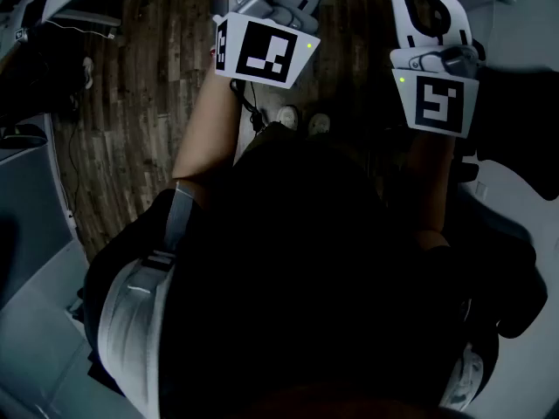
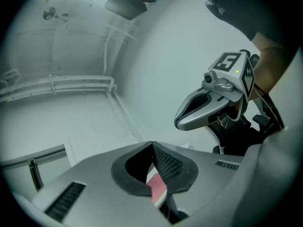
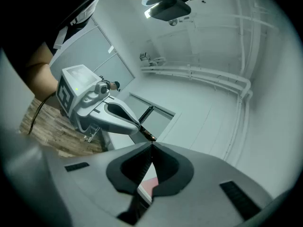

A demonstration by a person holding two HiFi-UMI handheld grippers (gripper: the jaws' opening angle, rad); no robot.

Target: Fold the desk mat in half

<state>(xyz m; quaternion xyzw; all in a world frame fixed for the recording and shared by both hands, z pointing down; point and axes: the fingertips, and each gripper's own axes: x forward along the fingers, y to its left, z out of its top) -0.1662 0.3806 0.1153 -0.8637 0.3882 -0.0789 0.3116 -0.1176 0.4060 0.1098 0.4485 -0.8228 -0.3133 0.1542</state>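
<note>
No desk mat shows in any view. My left gripper (image 2: 152,145) is shut, its dark pads meeting at the tip with nothing between them. My right gripper (image 3: 151,146) is shut in the same way and holds nothing. Both are held level in front of the person's chest and point at pale walls. In the head view only their marker cubes show, the left one (image 1: 262,52) and the right one (image 1: 437,101), above the person's dark clothing. Each gripper view catches the other gripper: the right gripper (image 2: 182,122) and the left gripper (image 3: 137,126), both with jaws together.
A dark wooden floor (image 1: 140,103) lies below, with the person's shoes (image 1: 301,119) and a thin cable (image 1: 83,31) on it. Grey furniture (image 1: 26,234) stands at the left. Pipes (image 2: 57,84) run along a white wall ahead.
</note>
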